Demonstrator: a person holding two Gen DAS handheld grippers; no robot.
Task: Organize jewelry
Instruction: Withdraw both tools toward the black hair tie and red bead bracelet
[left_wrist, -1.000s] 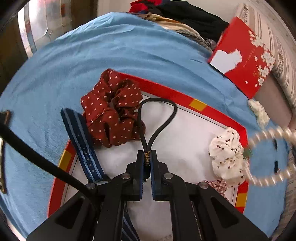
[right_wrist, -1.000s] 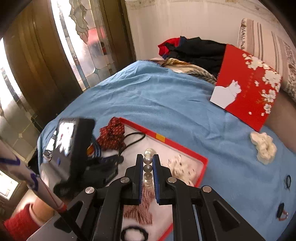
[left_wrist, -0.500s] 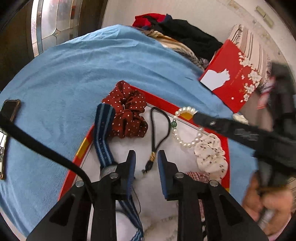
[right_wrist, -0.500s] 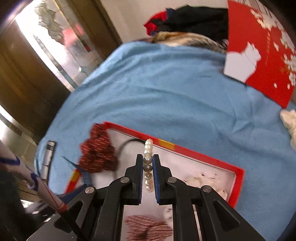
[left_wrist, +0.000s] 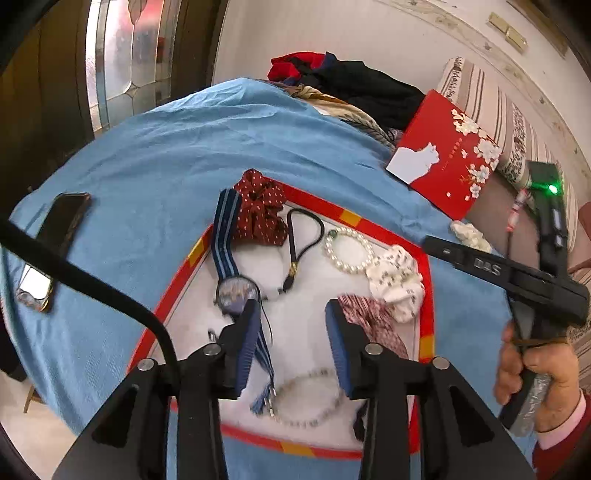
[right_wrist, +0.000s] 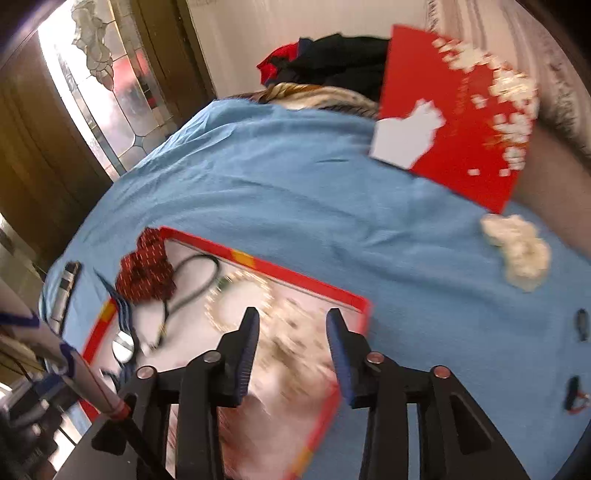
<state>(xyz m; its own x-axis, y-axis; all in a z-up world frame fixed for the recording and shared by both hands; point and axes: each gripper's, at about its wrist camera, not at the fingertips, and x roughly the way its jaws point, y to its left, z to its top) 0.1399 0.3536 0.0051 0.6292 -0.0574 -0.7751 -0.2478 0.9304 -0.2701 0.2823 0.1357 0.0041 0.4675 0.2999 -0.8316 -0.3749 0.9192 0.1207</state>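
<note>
Red-rimmed tray (left_wrist: 427, 291) lies on the blue cloth (left_wrist: 147, 177), holding the pearl bracelet (left_wrist: 349, 251) between the black cord (left_wrist: 301, 240) and the white scrunchie (left_wrist: 397, 284); the striped-strap watch (left_wrist: 236, 293) sits beside the dotted red scrunchie (left_wrist: 260, 214); left gripper (left_wrist: 290, 332) gapes wide, empty, above the tray; right gripper (right_wrist: 291, 339) likewise spread, gripping nothing.

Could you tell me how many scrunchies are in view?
4: red dotted at the tray's far corner, white spotted and plaid inside it, cream on the blue cloth.
</note>
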